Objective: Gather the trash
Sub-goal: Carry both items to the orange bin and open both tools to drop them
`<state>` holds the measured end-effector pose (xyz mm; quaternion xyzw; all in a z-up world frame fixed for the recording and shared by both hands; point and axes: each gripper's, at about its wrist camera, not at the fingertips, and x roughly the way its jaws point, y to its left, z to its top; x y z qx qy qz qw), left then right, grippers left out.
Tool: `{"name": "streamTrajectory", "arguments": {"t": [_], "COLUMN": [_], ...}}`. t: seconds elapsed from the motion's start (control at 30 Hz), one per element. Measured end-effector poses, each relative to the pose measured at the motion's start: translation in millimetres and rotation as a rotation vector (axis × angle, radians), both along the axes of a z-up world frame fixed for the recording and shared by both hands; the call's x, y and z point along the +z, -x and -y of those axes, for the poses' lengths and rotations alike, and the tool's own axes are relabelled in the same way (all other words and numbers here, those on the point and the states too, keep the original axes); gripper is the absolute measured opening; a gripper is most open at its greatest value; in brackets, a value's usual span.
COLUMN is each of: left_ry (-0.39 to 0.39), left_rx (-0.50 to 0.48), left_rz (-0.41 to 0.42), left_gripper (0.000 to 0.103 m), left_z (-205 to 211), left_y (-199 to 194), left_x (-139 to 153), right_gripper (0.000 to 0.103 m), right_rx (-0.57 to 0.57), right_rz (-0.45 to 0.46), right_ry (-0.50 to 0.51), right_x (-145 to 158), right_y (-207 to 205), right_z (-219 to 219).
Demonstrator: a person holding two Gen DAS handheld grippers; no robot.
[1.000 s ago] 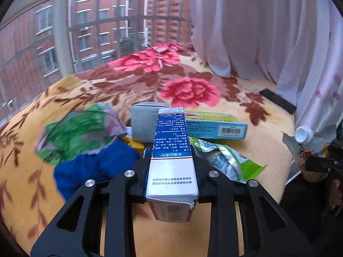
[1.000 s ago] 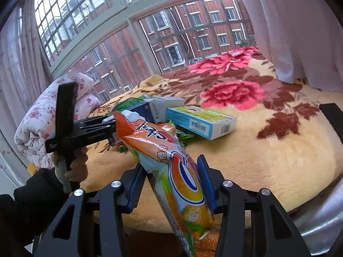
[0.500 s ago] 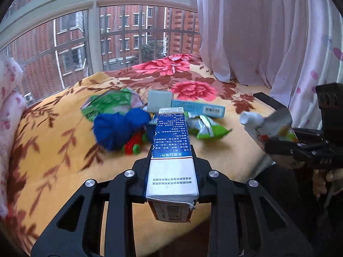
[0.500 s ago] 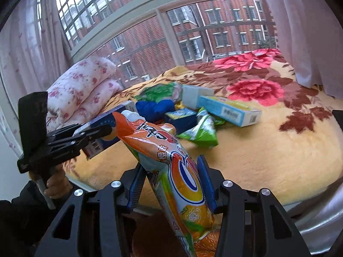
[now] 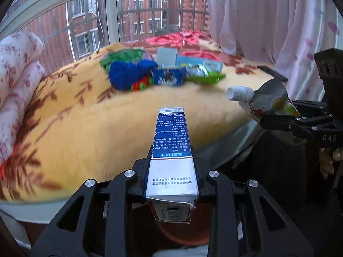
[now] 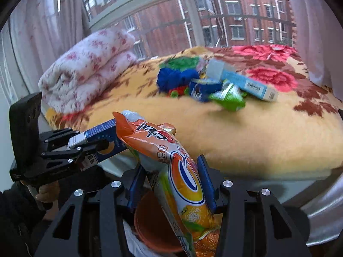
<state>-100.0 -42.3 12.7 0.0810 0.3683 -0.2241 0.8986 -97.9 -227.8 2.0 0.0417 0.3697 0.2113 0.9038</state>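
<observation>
Both hands just pulled back off the bed [image 5: 90,128], rest of the trash pile [image 6: 205,83] left there. Orange bin [image 6: 150,220] sits right below. Right hand-held gripper [image 6: 171,184] clamps the pouch [image 6: 184,175], left hand-held gripper [image 5: 171,171] clamps the box [image 5: 171,150], both angled down, looks ready to drop.

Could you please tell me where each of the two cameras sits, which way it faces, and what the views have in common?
Left wrist: on the left gripper, looking along the blue carton it clamps toward the bed and window; the right gripper and fingers show at right.
Right wrist: on the right gripper, looking along its orange pouch at the bed; the left gripper, hand and dark sleeve show at left.
Shared: carton, pouch, the litter pile, and an orange bin below.
</observation>
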Motion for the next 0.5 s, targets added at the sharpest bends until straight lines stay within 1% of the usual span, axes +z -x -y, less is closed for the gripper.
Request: {"name": "streamTrajectory", "arguments": {"t": [0.13,0.3,0.4,0.47,0.5], "left_ry": [-0.014,-0.068,-0.085,-0.081,-0.083], "left_rx": [-0.015,-0.043,-0.055,-0.057,-0.055], "left_rz": [-0.054,-0.128,-0.18,-0.218,-0.255], "left_gripper": [0.028,0.028,0.028,0.028,0.028], "left_z": [0,7,10,11,12], "left_y": [17,34,34,33,29], "left_x": [-20,-47,-64,-74,-83], "right_gripper": [0.048,0.048,0.048,0.048,0.048], "right_rx": [0.046,0.075,0.073,0.064,0.06], "right_rz": [-0.047,-0.104,-0.134,-0.157,-0.171], "right_ry": [0.051,0.102,0.123,0.135,0.139], "right_x": [-16,-36,-47,-57,-62], "right_y": [16,29,31,30,29], "right_z": [-12,-21,-24,-25,-26]}}
